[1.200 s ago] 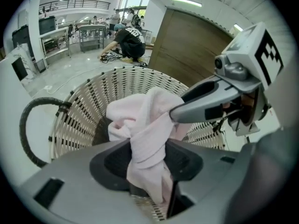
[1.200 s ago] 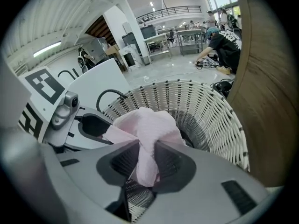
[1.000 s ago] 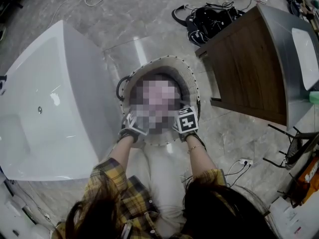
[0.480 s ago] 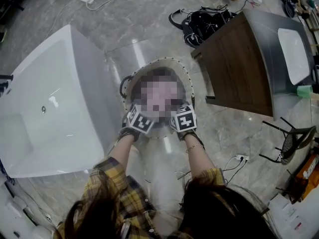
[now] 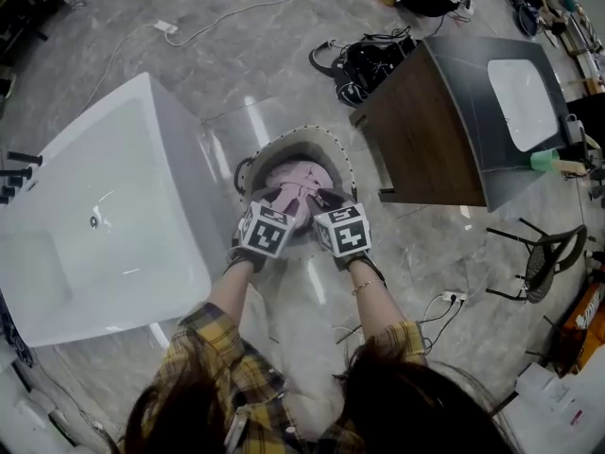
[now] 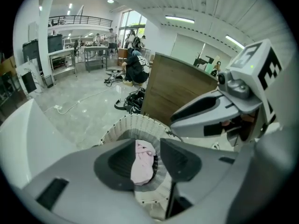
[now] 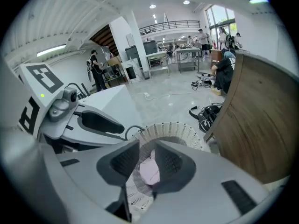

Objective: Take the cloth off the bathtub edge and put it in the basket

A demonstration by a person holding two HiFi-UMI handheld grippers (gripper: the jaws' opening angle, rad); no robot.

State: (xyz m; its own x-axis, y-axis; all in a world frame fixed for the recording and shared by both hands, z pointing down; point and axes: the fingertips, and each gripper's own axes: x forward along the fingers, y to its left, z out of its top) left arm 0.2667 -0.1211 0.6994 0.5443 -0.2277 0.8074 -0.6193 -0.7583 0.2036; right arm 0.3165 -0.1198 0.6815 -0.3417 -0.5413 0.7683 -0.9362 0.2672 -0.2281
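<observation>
The pink cloth (image 5: 301, 183) lies crumpled inside the round woven basket (image 5: 352, 164) on the floor. Both grippers hover side by side over the basket's near rim, pointing down into it. My left gripper (image 5: 276, 204) has a gap between its jaws, which are closing on nothing; the cloth (image 6: 142, 164) shows through the gap, well below. My right gripper (image 5: 326, 201) is open too, and the cloth (image 7: 150, 171) sits far beneath its fingers. Neither gripper touches the cloth.
The white bathtub (image 5: 184, 192) stands to the left of the basket. A brown wooden cabinet (image 5: 425, 130) with a grey sink top (image 5: 515, 88) is at the right. Dark bags and cables (image 5: 364, 60) lie beyond the basket, and a wire chair (image 5: 544, 263) stands at far right.
Both grippers stay over the basket's near rim and have drawn slightly closer together. The head view has swung, so tub and cabinet sit differently in frame.
</observation>
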